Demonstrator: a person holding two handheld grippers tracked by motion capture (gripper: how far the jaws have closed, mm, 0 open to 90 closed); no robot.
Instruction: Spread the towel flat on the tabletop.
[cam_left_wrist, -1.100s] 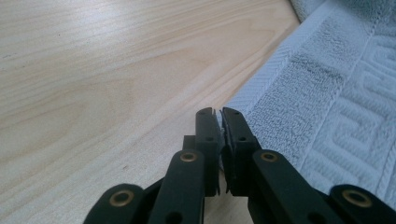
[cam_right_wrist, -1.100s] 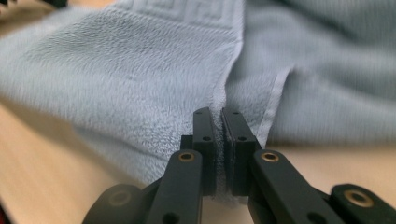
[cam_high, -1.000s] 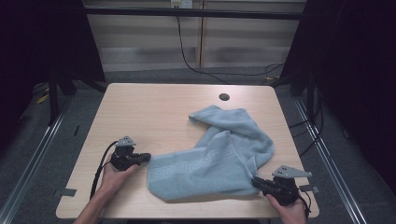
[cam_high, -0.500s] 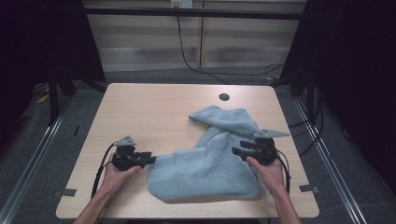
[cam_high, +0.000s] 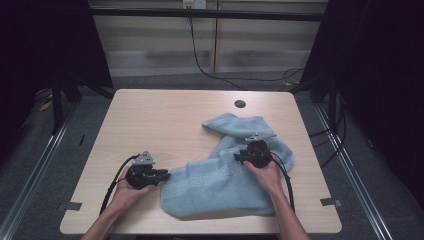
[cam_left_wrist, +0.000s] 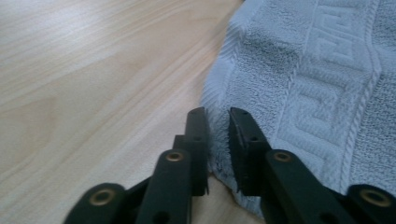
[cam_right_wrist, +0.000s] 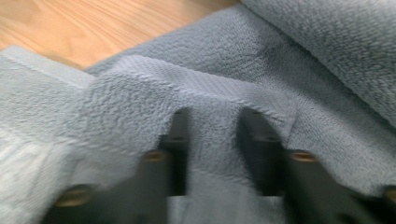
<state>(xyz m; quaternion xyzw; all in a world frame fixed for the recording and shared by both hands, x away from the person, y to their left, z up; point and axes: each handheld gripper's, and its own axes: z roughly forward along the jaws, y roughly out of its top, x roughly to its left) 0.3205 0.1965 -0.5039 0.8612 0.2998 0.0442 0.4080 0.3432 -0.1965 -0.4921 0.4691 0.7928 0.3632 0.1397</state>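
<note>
Pale blue terry: the towel (cam_high: 235, 175) lies rumpled on the right half of the table (cam_high: 165, 117), its near part roughly flat, its far part bunched and folded over towards the cable hole (cam_high: 240, 104).

Left gripper (cam_high: 162, 175): at the towel's left edge, low on the table. In the left gripper view the hem (cam_left_wrist: 217, 93) runs between the jaws, which have just been closing and now stand narrowly apart on it. The pads appear to nip the hem; I judge this a grip on the towel, though a thin one.

Right gripper (cam_high: 239, 157): over the bunched middle of the towel, hand behind it. In the right gripper view, which is blurred, a raised fold (cam_right_wrist: 210, 116) sits between the jaws. These too have just been closing, and the cloth looks pinched up between them. I judge it held.

Step in hand, as judged: securing two holds so the towel can be spread or folded.

Recommendations:
- Left: seat the hem deeper between the pads before any pull; an edge-only nip may slip.
- Right: confirm the hold takes a single layer, since a pinched double fold will drag the bunch rather than open it.
- Lift both ends together, and draw apart evenly, keeping the cloth clear of the table's near edge.
</note>
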